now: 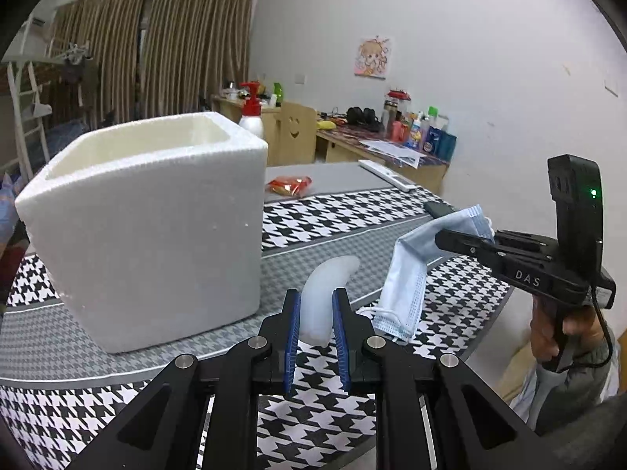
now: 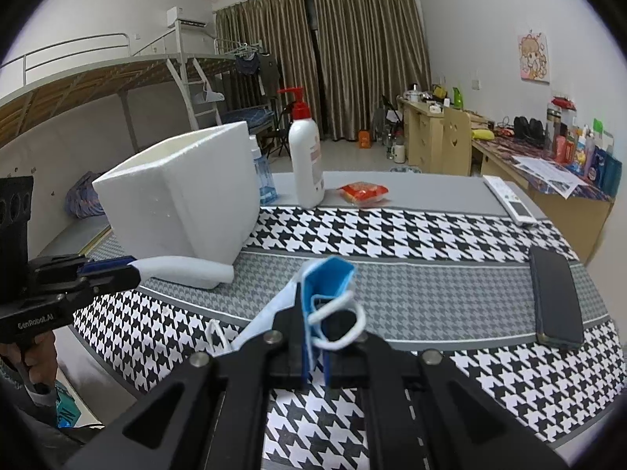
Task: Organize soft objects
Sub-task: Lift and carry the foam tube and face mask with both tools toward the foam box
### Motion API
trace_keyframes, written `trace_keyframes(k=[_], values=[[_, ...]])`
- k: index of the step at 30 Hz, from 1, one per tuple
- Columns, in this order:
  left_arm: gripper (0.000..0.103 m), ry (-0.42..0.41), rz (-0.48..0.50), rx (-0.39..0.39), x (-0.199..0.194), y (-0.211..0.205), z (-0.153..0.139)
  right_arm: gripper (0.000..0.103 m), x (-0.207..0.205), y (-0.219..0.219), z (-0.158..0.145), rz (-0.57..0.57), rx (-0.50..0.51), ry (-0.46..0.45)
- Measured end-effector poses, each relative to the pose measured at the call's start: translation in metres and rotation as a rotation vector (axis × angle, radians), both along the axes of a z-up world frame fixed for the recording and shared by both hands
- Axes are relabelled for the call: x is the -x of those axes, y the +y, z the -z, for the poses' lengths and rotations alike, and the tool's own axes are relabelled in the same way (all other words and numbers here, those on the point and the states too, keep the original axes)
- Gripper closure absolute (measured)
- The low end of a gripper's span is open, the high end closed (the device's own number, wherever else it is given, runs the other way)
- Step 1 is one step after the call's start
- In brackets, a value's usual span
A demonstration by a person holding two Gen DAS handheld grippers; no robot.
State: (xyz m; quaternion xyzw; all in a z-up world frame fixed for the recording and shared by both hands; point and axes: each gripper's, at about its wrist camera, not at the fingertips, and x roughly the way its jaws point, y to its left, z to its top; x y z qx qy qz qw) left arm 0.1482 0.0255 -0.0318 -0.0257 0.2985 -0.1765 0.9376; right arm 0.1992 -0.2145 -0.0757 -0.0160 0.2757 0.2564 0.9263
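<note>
The left gripper has its jaws clenched on a curved white foam piece, lifted beside the foam box; the right gripper grips a blue face mask that hangs above the checked surface.

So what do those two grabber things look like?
Both are black with blue ridged pads. The right gripper says "DAS" in white, carries an upright black box with a green light, and trails a black cable. The left gripper reads "GenRobot.AI". The person wears a grey sleeve.
</note>
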Motion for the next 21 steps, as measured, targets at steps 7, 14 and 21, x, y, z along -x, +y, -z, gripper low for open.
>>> trace_keyframes(k=[7,14,21], values=[[0.085,-0.040,-0.034,-0.001,-0.001,-0.003,-0.012,0.096,0.001,0.001,-0.009,-0.007,-0.005,-0.023],[0.085,-0.072,-0.040,-0.007,0.001,-0.004,-0.022,0.096,0.002,0.003,-0.017,-0.016,-0.007,-0.042],[0.085,-0.098,-0.057,-0.012,0.007,0.000,-0.031,0.096,0.001,0.003,-0.025,-0.009,-0.025,-0.054]])
